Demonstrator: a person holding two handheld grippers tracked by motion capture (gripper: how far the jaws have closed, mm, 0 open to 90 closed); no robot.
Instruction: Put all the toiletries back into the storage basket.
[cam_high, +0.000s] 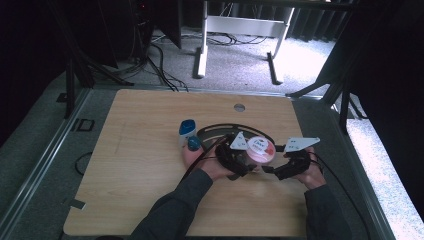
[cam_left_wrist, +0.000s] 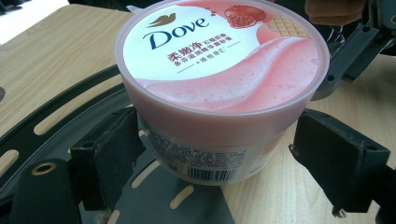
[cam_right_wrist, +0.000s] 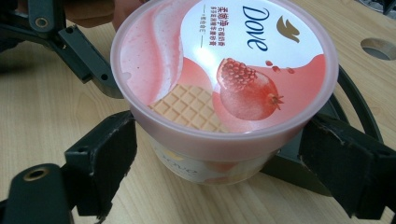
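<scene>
Pink tub: Dove jar stood on the table, lid on.
Left gripper: jaws apart, flanking it.
Right gripper: same.
Left: clamping, lifting.

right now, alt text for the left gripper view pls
A round pink plastic Dove tub with a white-and-pink lid sits between the two black jaws of the left hand-held gripper, which flank its sides with a gap on the right. It rests on a light wooden table, partly over a black slotted metal ring.
</scene>
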